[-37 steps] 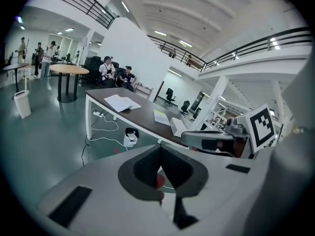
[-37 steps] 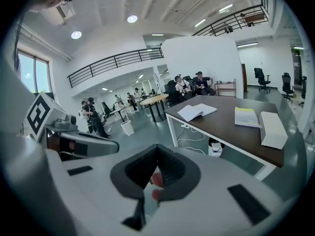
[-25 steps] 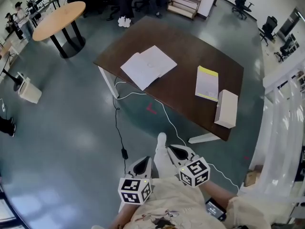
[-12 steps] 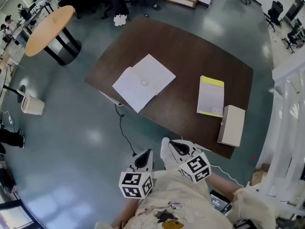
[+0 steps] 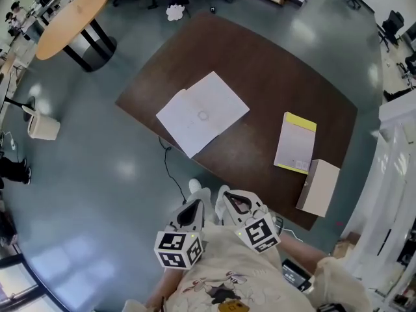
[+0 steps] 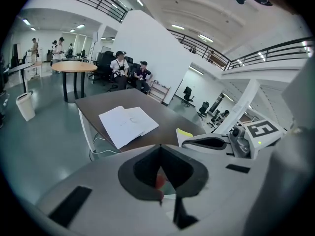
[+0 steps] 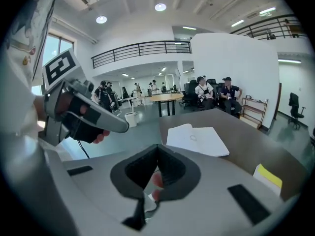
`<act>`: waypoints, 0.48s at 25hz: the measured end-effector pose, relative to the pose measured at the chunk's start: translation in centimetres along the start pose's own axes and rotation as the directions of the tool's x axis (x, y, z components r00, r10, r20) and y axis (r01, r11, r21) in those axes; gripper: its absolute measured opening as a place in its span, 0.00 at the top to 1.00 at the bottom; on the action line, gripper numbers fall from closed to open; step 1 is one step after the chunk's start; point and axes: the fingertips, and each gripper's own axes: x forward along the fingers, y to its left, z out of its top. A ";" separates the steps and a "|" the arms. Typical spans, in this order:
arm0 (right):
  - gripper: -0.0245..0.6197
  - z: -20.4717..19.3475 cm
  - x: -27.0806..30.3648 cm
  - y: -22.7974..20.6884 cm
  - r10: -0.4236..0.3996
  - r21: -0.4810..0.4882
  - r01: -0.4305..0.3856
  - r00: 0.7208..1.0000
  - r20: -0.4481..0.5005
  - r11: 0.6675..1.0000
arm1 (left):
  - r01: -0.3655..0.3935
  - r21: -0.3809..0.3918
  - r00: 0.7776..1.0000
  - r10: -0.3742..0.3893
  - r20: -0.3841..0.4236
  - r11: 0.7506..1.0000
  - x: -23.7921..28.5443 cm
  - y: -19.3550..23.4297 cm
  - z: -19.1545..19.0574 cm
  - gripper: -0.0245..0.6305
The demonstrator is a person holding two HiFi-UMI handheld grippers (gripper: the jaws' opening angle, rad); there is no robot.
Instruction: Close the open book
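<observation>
**Well short of the open book**

It lies on the table, long axis 8 to 2 o'clock, at 12 o'clock from both grippers and well apart. The left gripper sits slightly nearer than the right gripper. Both have jaws pressed together, empty.

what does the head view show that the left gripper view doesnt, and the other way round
Head view only: the pale beige rectangular box at the edge of the dark brown table; in the left gripper view the other gripper covers that spot.
Left gripper view only: the dark balcony railing and the long ceiling lights overhead.
Both: the table, the open white book lying on it, the closed yellow-covered book and the round wooden table beyond.
</observation>
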 end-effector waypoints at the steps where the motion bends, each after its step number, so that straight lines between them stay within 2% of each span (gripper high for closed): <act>1: 0.96 0.1 0.4 0.0 0.001 -0.022 -0.001 1.000 -0.004 1.000 | 0.001 -0.007 1.000 -0.001 -0.003 1.000 0.3 0.6 0.3 0.95; 3: 0.96 0.7 1.6 -0.5 -0.011 -0.050 0.010 1.000 -0.009 0.999 | 0.010 -0.011 1.000 -0.010 0.000 1.000 1.1 1.8 1.5 0.95; 7: 0.96 1.8 3.9 -0.9 -0.043 -0.034 0.042 0.999 -0.026 0.999 | 0.033 0.001 0.999 -0.033 0.008 0.999 1.7 4.1 3.7 0.95; 12: 0.96 2.8 6.9 -1.4 -0.092 -0.084 0.087 0.994 -0.053 0.993 | 0.060 -0.005 0.998 -0.060 0.028 0.998 2.4 7.3 6.3 0.95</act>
